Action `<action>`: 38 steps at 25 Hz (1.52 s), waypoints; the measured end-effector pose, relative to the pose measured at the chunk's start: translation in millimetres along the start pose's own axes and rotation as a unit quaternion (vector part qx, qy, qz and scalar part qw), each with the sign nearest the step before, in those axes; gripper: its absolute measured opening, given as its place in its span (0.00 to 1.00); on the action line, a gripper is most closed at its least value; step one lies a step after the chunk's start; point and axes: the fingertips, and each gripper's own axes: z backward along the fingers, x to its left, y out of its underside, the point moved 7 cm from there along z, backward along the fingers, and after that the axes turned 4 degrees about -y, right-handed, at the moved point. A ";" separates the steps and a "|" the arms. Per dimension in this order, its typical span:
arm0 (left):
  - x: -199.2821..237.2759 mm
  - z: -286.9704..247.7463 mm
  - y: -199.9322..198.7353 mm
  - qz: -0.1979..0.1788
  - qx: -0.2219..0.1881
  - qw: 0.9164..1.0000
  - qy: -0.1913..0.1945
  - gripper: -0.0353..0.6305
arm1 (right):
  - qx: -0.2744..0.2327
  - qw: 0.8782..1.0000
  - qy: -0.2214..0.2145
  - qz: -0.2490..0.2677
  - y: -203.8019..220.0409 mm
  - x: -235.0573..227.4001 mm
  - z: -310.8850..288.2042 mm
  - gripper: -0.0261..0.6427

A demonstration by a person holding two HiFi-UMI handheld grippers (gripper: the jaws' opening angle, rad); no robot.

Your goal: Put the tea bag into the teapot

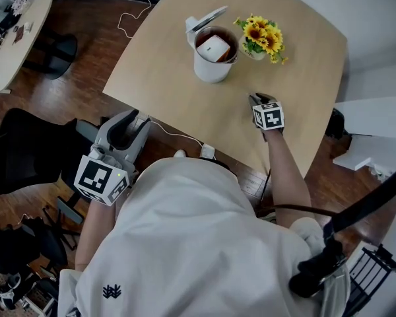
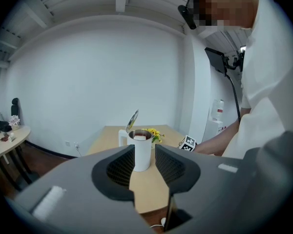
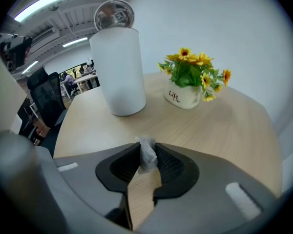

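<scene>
The white teapot (image 1: 211, 61) stands on the wooden table (image 1: 165, 71) with its lid (image 1: 204, 18) flipped up. A pale square piece (image 1: 215, 47) lies in its dark opening. My right gripper (image 1: 261, 100) rests low on the table, in front of and to the right of the teapot. In the right gripper view the jaws are shut on a small grey tea bag (image 3: 147, 152), and the teapot (image 3: 118, 72) stands ahead to the left. My left gripper (image 1: 133, 123) hangs off the table's near left edge, open and empty; its view has the teapot (image 2: 141, 152) between the jaws, far off.
A white pot of yellow flowers (image 1: 261, 39) stands right of the teapot, close to it. A white cable (image 1: 178, 136) runs along the table's near edge. A round side table (image 1: 16, 35) and black chairs (image 1: 26, 150) stand on the wood floor at the left.
</scene>
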 end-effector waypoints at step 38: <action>11.6 55.3 27.2 0.040 -0.017 0.997 -0.062 0.21 | -0.131 0.970 -0.077 0.191 -258.3 89.7 81.2 0.17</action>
